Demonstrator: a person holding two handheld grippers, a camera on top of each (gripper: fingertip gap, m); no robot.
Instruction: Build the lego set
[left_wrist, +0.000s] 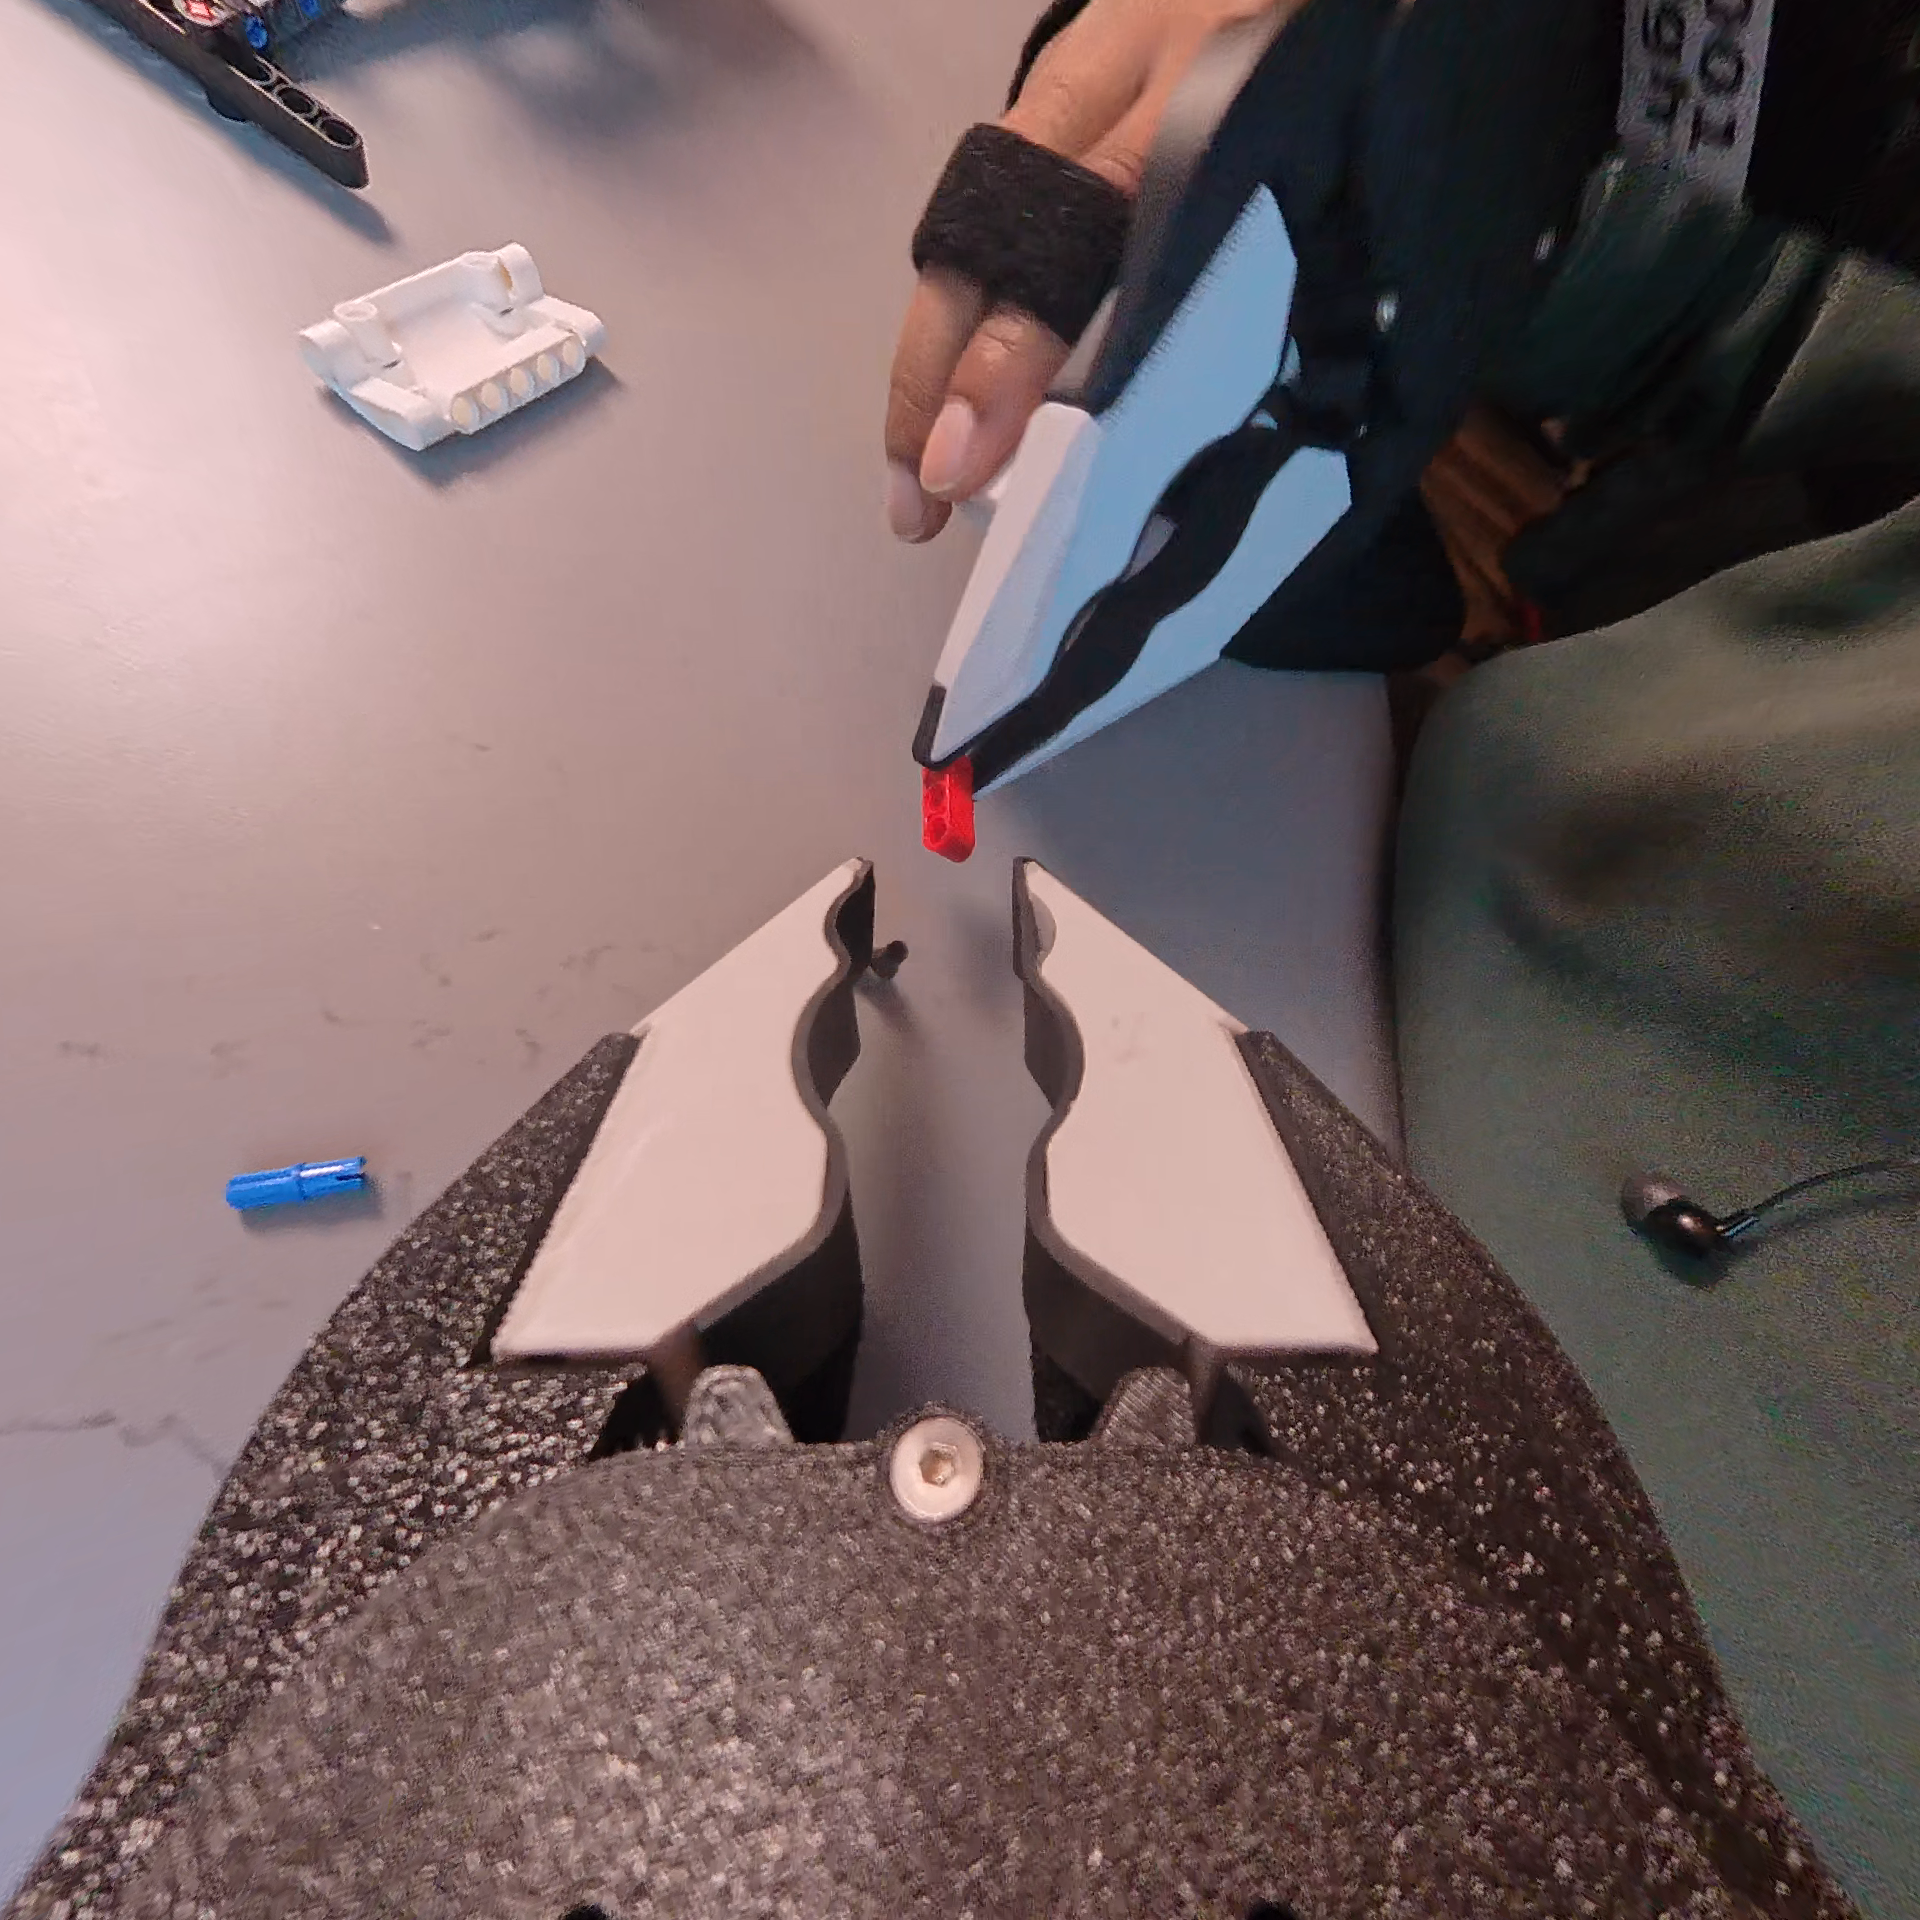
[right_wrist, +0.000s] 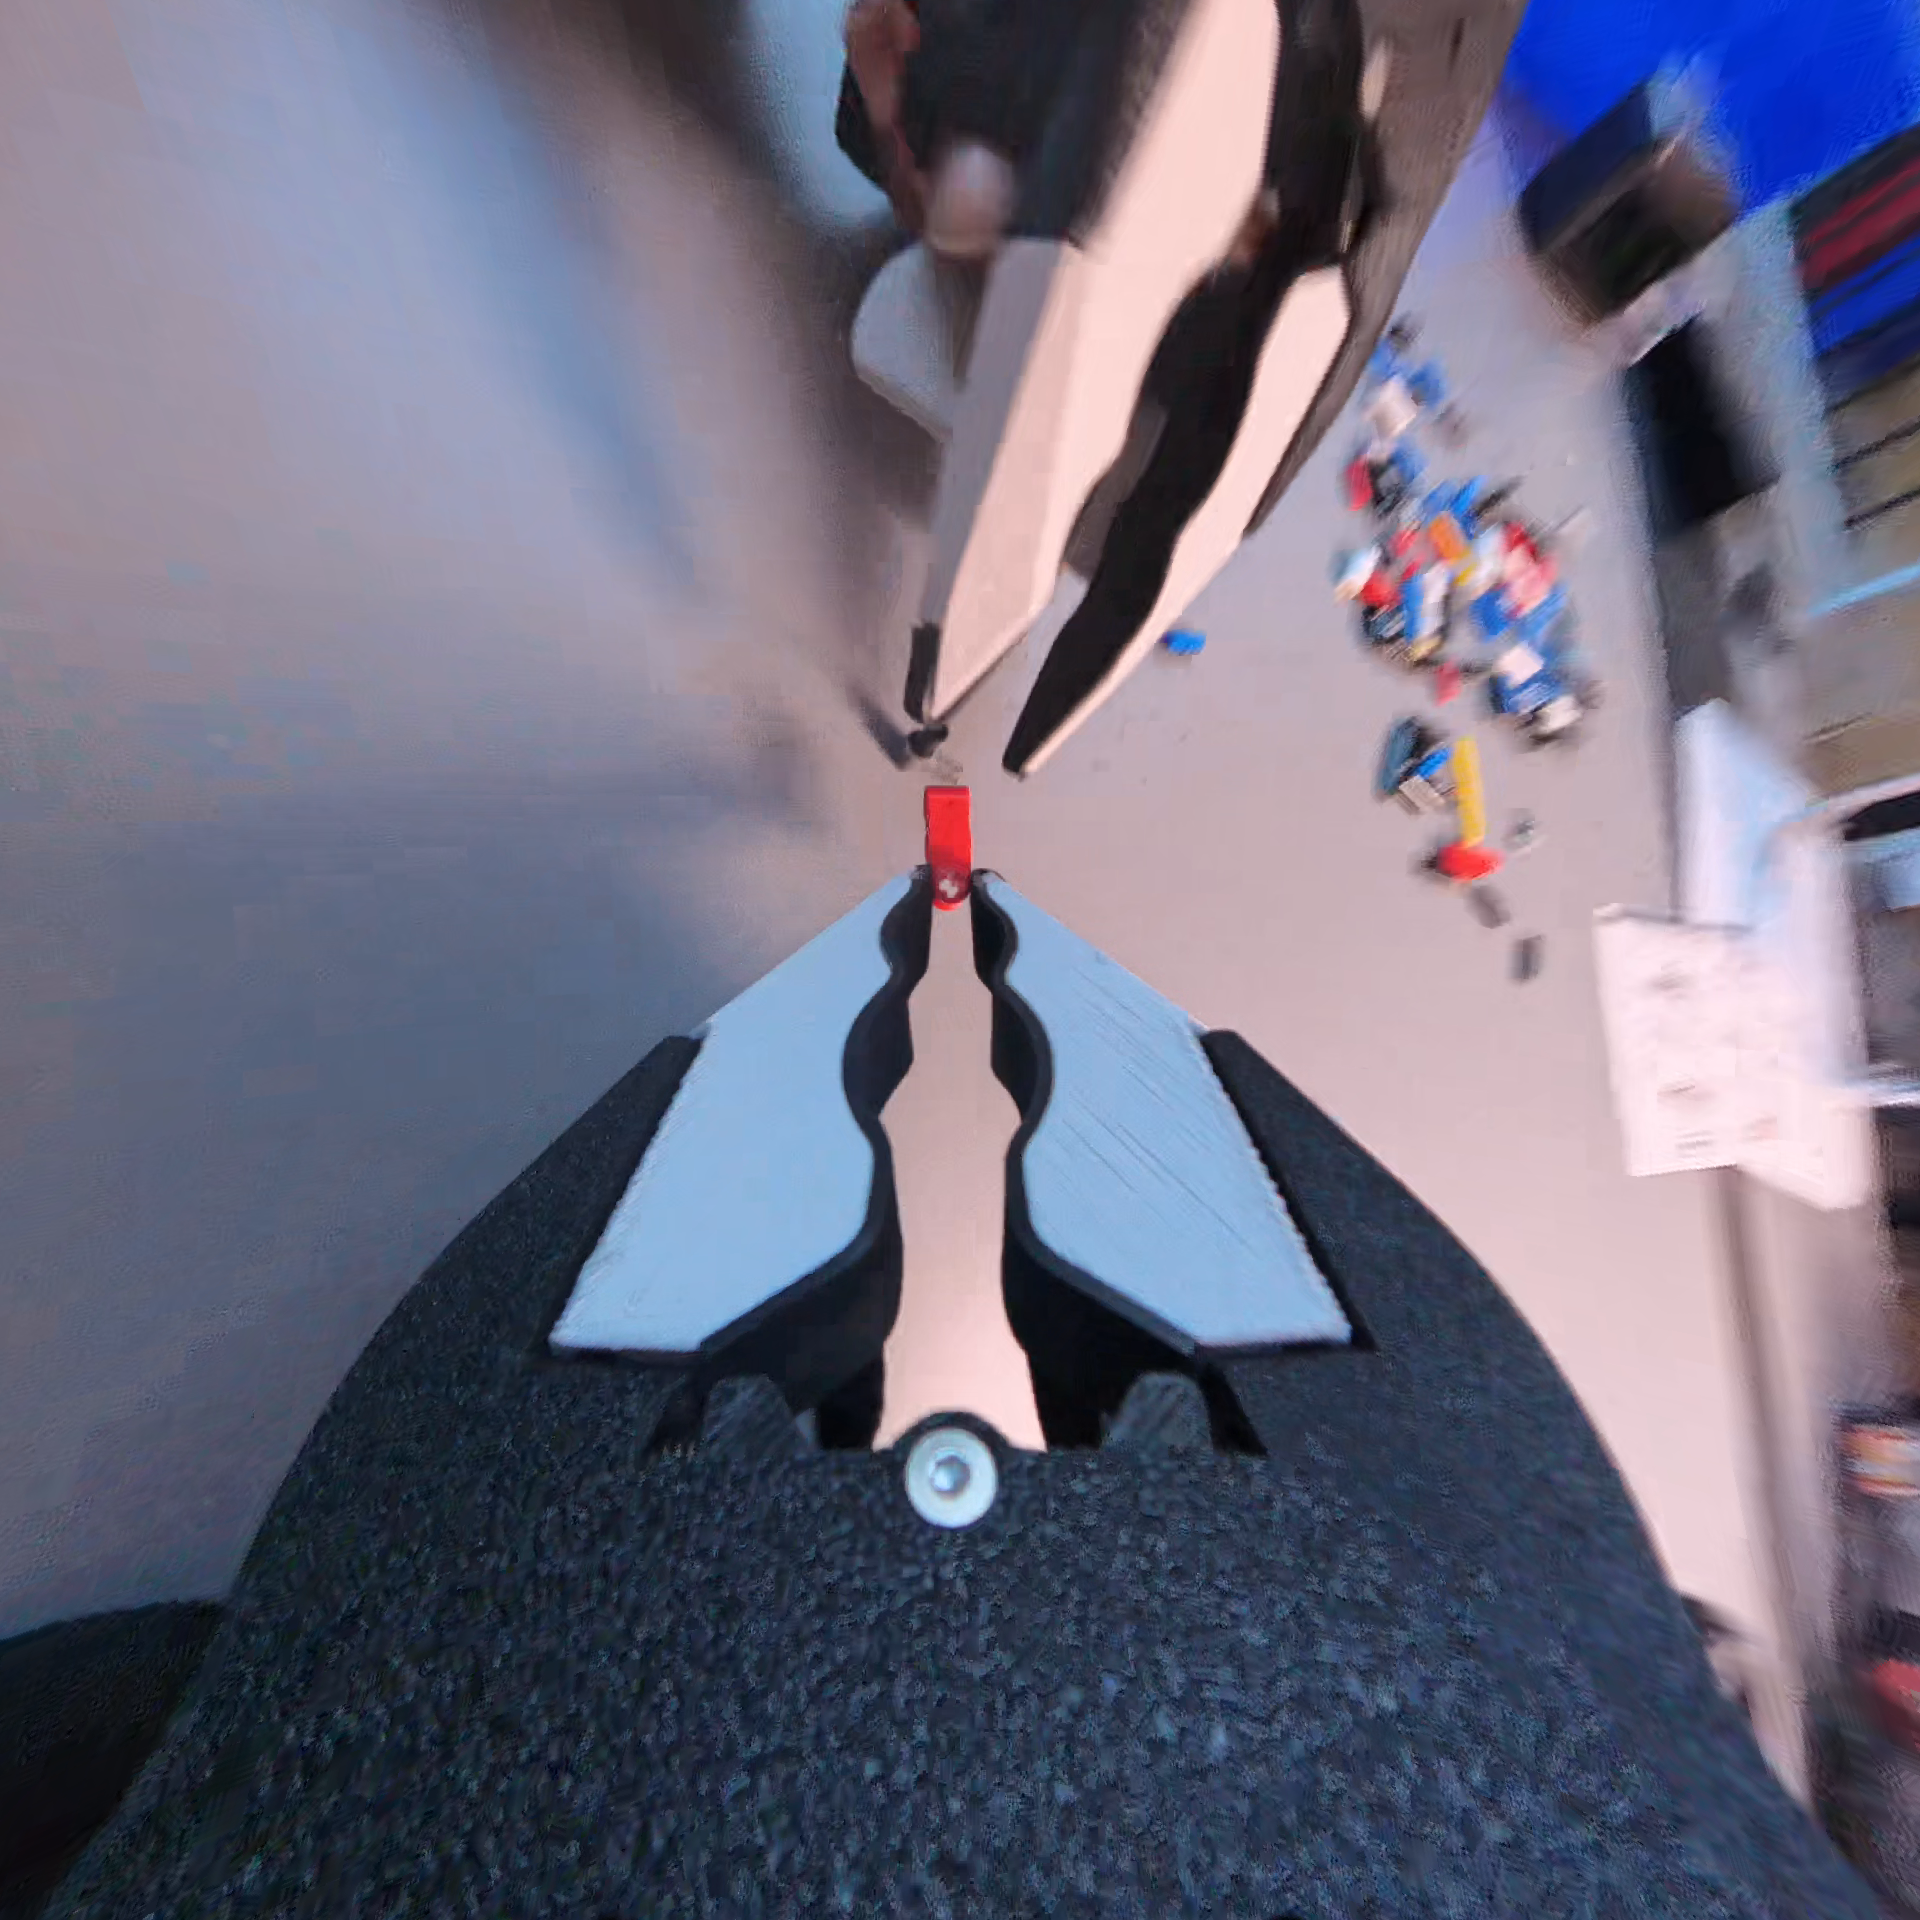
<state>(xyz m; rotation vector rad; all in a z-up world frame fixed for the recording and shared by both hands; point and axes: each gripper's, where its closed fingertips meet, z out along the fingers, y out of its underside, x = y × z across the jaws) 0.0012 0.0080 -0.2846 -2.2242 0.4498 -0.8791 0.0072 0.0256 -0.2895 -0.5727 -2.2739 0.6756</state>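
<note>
My right gripper (right_wrist: 949, 881) is shut on a small red two-hole beam (right_wrist: 948, 831), which sticks out beyond its fingertips. In the left wrist view it comes down from the upper right (left_wrist: 951, 767) and holds the red beam (left_wrist: 948, 823) just above and in front of my left gripper (left_wrist: 940, 875). My left gripper is open, with nothing between its fingers. A tiny black pin (left_wrist: 889, 954) sits by the inner side of its left fingertip. Whether the pin touches the finger is unclear. The right wrist view shows the left gripper (right_wrist: 971, 748) and the pin (right_wrist: 923, 740) blurred.
On the grey table (left_wrist: 520, 727) lie a white panel piece (left_wrist: 452, 353), a black beam assembly (left_wrist: 260, 104) at far left and a blue pin (left_wrist: 296, 1184). A pile of loose pieces (right_wrist: 1455, 592) and a paper sheet (right_wrist: 1725, 1049) lie to the right. Green clothing (left_wrist: 1662, 935) borders the table. Only a small space, under 4 cm, lies between the two pairs of fingers. From either gripper's tips it is about 20 centimeters to the black beam assembly (left_wrist: 260, 104).
</note>
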